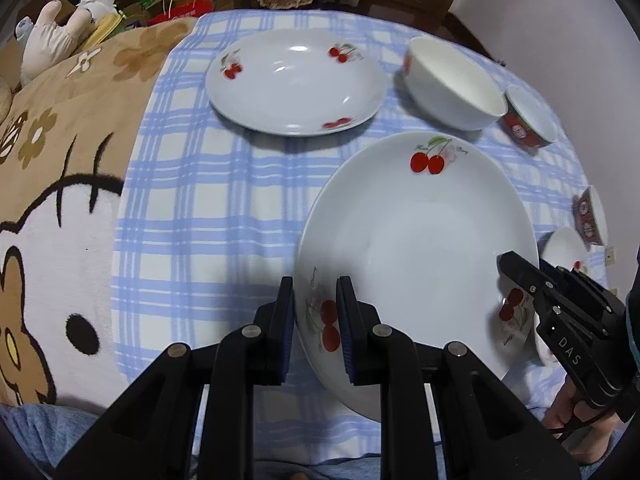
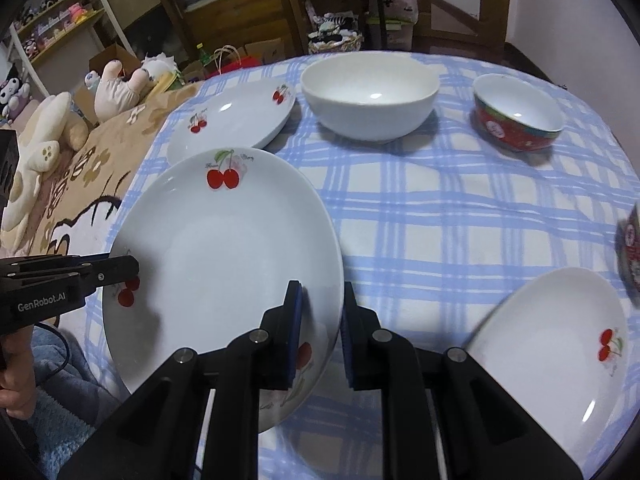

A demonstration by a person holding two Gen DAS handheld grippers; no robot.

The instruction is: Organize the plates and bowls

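On the checked cloth, near edge: a large cherry plate (image 1: 416,248) sits tilted, its near rim raised, with both grippers at its rim.
Left gripper: the left gripper (image 1: 315,320) straddles the plate's left rim, one of its fingers (image 1: 285,322) outside and the other over the plate's inner face; they look closed onto the rim, pinching it beside a cherry print.
Right gripper: the right gripper (image 2: 322,330) straddles the opposite rim of the same plate (image 2: 224,264); its fingers (image 2: 294,330) bracket the edge, but a narrow gap shows at the outer one, so I cannot tell whether they actually clamp it.
Cross view: in the left wrist view the right gripper (image 1: 516,270) reaches over the plate's right edge; in the right wrist view the left gripper (image 2: 124,268) comes in from the left.
Second cherry plate: second cherry plate (image 1: 294,82) lies flat at the far left of the cloth, well apart from the held one.
White bowl: white bowl (image 2: 370,96) stands upright just beside the second cherry plate, at the far side.
Red bowl: red bowl (image 2: 518,114) stands to the right of the white bowl, apart from it.
Third cherry plate: third cherry plate (image 2: 560,352) lies near the right gripper, at the near right.
Another red bowl: another red bowl (image 1: 592,216) is partly visible at the right edge, blurred.
Cloth: blue checked cloth (image 1: 208,208) covers the surface; a brown cartoon blanket (image 1: 60,184) lies to its left.
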